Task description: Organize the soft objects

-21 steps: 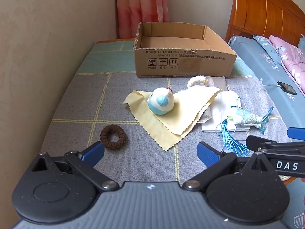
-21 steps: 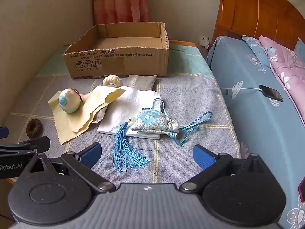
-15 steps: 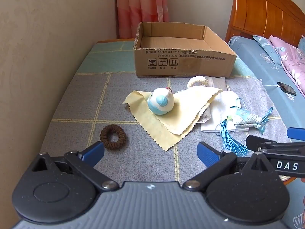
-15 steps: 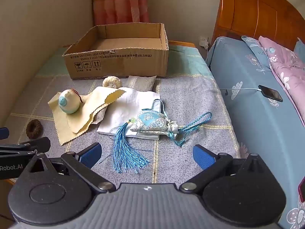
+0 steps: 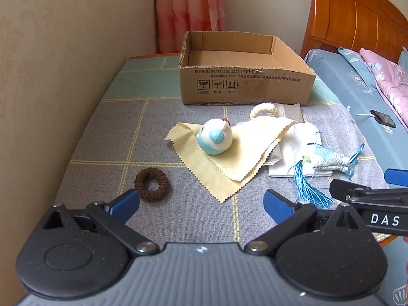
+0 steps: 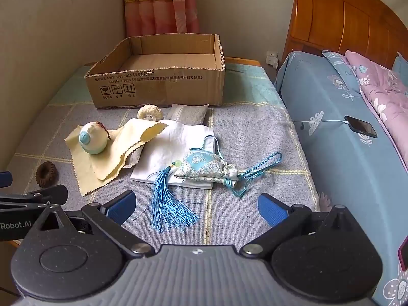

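Right wrist view: both grippers (image 6: 196, 205) (image 5: 201, 205) hang released before the box (image 6: 158, 86); sachet (image 6: 204, 165) nearest, best pinched mid-body.

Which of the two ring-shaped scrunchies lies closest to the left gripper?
The dark brown scrunchie, alone on the grey mat just ahead of the left gripper. The cream one sits far back by the cardboard box.
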The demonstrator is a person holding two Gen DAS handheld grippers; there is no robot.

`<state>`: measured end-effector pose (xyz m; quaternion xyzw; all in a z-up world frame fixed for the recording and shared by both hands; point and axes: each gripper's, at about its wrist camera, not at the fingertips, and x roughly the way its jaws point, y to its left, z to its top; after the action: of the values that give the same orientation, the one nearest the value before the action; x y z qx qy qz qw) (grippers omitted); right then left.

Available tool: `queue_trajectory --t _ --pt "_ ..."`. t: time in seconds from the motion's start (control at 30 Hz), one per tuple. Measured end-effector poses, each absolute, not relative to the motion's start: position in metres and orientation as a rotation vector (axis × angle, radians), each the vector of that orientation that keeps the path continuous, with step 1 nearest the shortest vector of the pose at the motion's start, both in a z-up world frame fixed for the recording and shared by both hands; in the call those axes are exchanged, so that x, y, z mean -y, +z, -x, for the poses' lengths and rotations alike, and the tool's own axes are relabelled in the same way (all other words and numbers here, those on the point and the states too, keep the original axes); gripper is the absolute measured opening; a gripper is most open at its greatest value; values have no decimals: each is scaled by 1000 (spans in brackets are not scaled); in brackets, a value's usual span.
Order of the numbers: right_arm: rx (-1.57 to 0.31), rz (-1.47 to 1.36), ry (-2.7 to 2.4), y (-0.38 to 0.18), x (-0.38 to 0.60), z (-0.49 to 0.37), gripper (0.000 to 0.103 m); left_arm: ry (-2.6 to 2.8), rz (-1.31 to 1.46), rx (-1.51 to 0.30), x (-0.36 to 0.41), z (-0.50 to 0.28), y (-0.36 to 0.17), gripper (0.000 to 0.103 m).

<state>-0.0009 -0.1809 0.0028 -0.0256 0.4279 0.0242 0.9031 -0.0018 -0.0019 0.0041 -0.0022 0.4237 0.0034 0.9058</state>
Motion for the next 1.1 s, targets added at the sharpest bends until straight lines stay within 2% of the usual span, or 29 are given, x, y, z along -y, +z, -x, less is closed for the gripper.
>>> queue_trajectory --t 1.1 --pt "-867 58 46 9 180 -1 103 5 7 -871 -1 0 4 102"
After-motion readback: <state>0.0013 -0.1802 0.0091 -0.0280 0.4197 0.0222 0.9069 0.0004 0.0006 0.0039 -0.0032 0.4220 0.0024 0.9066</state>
